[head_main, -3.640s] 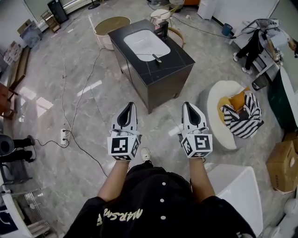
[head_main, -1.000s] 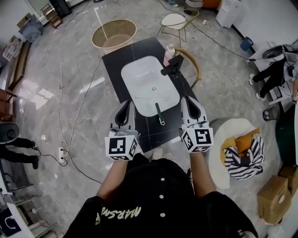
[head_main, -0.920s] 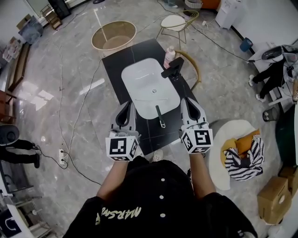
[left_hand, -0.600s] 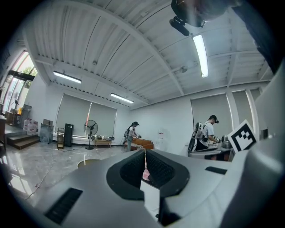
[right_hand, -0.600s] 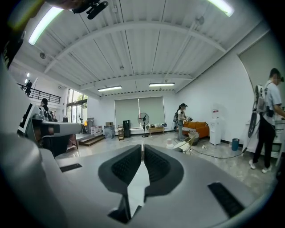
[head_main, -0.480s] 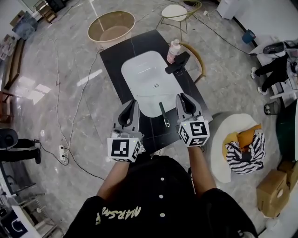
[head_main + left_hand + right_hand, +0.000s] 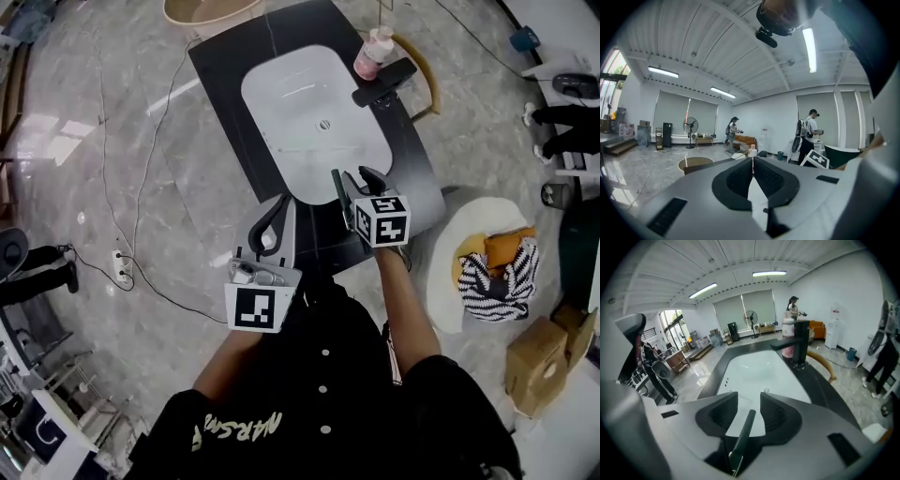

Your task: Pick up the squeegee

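Note:
The squeegee [image 7: 335,186] lies on the black counter [image 7: 234,75] at the near edge of the white basin [image 7: 300,103]. In the right gripper view its dark handle [image 7: 743,430] runs up between the two jaws, and the pads stand off it on both sides. My right gripper [image 7: 359,183] is open over it, and its jaws have just been opening. Off to the left, at the counter's front edge, my left gripper [image 7: 280,204] is shut and empty, its tips meeting [image 7: 752,161] and pointing level across the room.
A black faucet [image 7: 384,82] and a pink bottle [image 7: 378,42] stand at the basin's right side. A chair [image 7: 429,80] is behind them. A white round seat with striped cloth [image 7: 487,267] and a cardboard box [image 7: 544,361] sit right. A cable and power strip [image 7: 117,267] lie left.
Both grippers came forward and down over the counter. The right one dropped far more, tilted down onto the squeegee and spread its jaws around the handle.

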The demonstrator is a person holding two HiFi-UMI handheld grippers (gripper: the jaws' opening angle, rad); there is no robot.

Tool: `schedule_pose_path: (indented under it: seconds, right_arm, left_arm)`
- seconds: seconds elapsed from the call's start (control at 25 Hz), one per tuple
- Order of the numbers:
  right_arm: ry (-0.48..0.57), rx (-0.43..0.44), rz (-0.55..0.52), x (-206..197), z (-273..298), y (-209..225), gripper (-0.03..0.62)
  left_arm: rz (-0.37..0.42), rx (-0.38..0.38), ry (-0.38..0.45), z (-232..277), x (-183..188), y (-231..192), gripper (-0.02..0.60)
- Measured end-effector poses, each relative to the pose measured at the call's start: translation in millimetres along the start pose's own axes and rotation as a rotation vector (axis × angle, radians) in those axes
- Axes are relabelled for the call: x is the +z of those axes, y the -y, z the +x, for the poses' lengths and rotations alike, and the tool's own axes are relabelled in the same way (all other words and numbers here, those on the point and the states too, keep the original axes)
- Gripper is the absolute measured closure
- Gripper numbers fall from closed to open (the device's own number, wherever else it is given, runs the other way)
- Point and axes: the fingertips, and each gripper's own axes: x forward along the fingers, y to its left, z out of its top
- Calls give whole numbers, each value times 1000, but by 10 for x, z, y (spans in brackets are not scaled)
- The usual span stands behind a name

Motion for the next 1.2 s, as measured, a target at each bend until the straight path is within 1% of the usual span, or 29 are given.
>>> schedule_pose_path:
  seconds: [0.2,0.36,0.44,0.52,0.6,0.76,0.84,1.04,1.12,1.2]
  right_arm:
    - [-162,30,21,-401,415,3,427]
    - [-271,34,-1,-610,657,7,428]
    - [-310,29,10,-686,742,31,432]
    - [-333,25,22,-721,803,57,433]
    - [-348,27,17,-716,843,63,451]
    - [-424,71,-36,-734,915,-12,480]
    - [-454,76,-41,-730,925,-10,479]
    - [-514,87,3,-763,958,2,476]
    - [-547,105,29,-780,986,7,473]
    - [-585,136,80,-799,1012,10,474]
  left_arm:
    - [-54,-2,-71,89,-384,-40,563]
    - [-72,-2,-100,135,-575,-74,563]
    - [-81,-5,-113,141,-661,-75,563]
    - [-88,-10,-127,144,-739,-72,563]
    - [-95,-12,-143,147,-818,-73,563]
    - [-106,-5,-162,158,-924,-93,563]
    - [-106,-3,-167,162,-953,-99,563]
    - [-102,6,-177,164,-1001,-148,563]
    - [-103,13,-178,171,-1005,-163,563]
    - [-103,16,-177,174,-1003,-165,563]
